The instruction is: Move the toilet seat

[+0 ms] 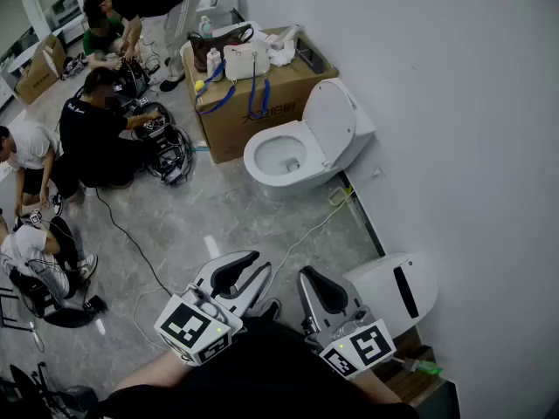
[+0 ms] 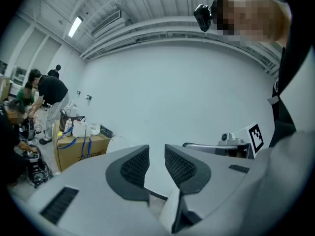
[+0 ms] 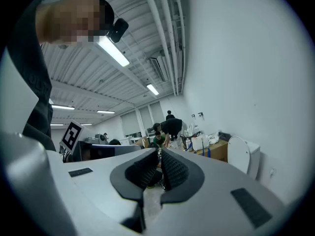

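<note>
One white oval toilet seat [image 1: 330,122] stands raised against the tank of the single white ceramic toilet [image 1: 265,178] beside one brown cardboard box [image 1: 236,122], well apart from two grey grippers: the left gripper [image 1: 259,263] released and empty, the right gripper [image 1: 307,274] clenched on nothing.

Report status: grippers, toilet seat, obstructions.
Left gripper open, empty. Right gripper shut, empty. Toilet ahead, lid up, untouched. White cable lying in between.
</note>
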`<action>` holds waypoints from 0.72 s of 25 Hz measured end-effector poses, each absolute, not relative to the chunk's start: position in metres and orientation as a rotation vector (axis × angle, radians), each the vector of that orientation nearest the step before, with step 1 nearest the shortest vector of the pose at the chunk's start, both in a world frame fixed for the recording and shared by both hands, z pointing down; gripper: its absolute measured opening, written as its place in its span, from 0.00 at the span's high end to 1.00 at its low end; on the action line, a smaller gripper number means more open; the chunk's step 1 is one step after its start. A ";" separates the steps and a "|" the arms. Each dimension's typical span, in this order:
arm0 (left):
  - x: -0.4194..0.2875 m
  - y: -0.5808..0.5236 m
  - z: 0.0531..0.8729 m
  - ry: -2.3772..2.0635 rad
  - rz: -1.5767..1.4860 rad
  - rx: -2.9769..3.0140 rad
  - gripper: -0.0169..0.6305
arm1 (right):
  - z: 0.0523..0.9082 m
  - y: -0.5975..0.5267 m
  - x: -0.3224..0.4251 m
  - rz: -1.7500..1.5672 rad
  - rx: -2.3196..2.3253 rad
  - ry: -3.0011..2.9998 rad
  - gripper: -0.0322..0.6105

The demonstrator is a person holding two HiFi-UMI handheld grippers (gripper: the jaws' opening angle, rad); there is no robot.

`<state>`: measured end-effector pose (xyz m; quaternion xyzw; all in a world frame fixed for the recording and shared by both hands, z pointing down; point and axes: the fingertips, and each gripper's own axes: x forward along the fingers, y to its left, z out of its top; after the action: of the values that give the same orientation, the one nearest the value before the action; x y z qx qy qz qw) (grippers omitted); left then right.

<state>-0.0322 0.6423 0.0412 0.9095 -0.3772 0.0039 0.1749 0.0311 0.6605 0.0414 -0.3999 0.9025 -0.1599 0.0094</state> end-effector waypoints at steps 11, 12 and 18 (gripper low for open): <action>-0.024 0.652 0.049 -1.068 0.065 2.562 0.81 | 0.044 0.664 0.042 -0.525 -1.225 2.803 0.87; -0.025 0.652 0.051 -1.073 0.064 2.555 0.81 | 0.046 0.663 0.044 -0.542 -1.232 2.792 0.87; -0.031 0.641 0.060 -1.074 0.050 2.520 0.81 | 0.057 0.651 0.048 -0.599 -1.294 2.769 0.87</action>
<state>-0.0310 0.6408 0.0596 0.9014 -0.3840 0.0180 0.1994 0.0479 0.6507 0.0566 -0.4154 0.8890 -0.1923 0.0136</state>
